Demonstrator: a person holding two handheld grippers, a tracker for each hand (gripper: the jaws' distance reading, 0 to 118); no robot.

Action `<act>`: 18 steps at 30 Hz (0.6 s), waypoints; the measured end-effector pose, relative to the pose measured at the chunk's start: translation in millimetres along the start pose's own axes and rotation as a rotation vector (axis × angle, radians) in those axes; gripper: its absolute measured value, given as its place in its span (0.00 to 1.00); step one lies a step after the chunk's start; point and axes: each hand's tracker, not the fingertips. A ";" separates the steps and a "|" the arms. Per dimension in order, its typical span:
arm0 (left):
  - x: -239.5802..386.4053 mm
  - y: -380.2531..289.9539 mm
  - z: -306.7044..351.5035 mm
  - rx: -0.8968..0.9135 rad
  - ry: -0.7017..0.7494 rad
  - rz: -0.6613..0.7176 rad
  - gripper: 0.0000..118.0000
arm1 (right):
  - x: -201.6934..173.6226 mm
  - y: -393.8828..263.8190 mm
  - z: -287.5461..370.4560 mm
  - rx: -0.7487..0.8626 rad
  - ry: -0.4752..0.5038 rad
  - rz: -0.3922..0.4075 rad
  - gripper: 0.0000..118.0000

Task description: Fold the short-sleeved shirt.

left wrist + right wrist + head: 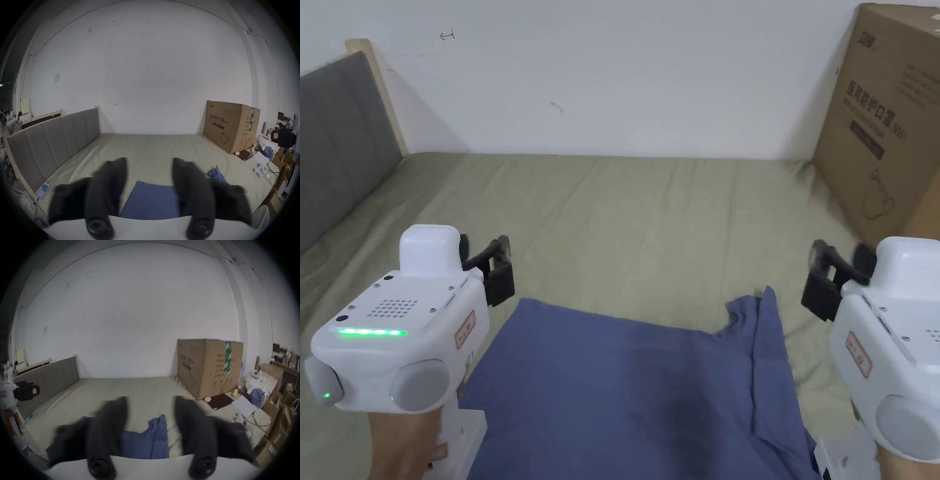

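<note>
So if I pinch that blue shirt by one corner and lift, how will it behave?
The blue shirt lies flat with a rumpled flap, so it's probably floppy and would drape. It looks thin, likely light. On the bed sheet it may drag rather than slide.

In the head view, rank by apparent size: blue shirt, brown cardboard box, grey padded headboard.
1. Blue shirt, largest.
2. Brown cardboard box.
3. Grey padded headboard.
Box and headboard look similar, and the frame crops both, so their order is unsure.
</note>
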 end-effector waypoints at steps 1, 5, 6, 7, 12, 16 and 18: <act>1.8 -0.2 -0.3 0.006 -0.012 0.007 0.00 | 1.7 -1.2 -3.5 0.004 -0.007 0.016 0.00; 6.1 -3.9 -7.7 0.011 -0.064 0.050 0.00 | -4.1 -2.7 -6.6 0.026 -0.011 0.029 0.00; 6.6 -4.6 -11.6 0.003 -0.062 0.047 0.00 | -4.4 -3.5 -8.6 0.030 -0.015 0.030 0.00; 6.1 -5.5 -16.9 -0.015 -0.069 0.039 0.00 | -4.0 -3.6 -11.5 0.026 -0.013 0.032 0.00; 2.4 -9.7 -61.1 -0.105 -0.079 0.045 0.00 | -3.7 -7.2 -30.0 0.006 -0.004 0.019 0.00; -6.8 -21.7 -121.4 -0.246 -0.093 0.051 0.00 | -1.9 -13.7 -53.6 -0.015 -0.005 0.016 0.00; -14.5 -34.1 -159.3 -0.298 -0.089 0.053 0.00 | -0.7 -17.8 -69.9 -0.034 -0.006 0.016 0.00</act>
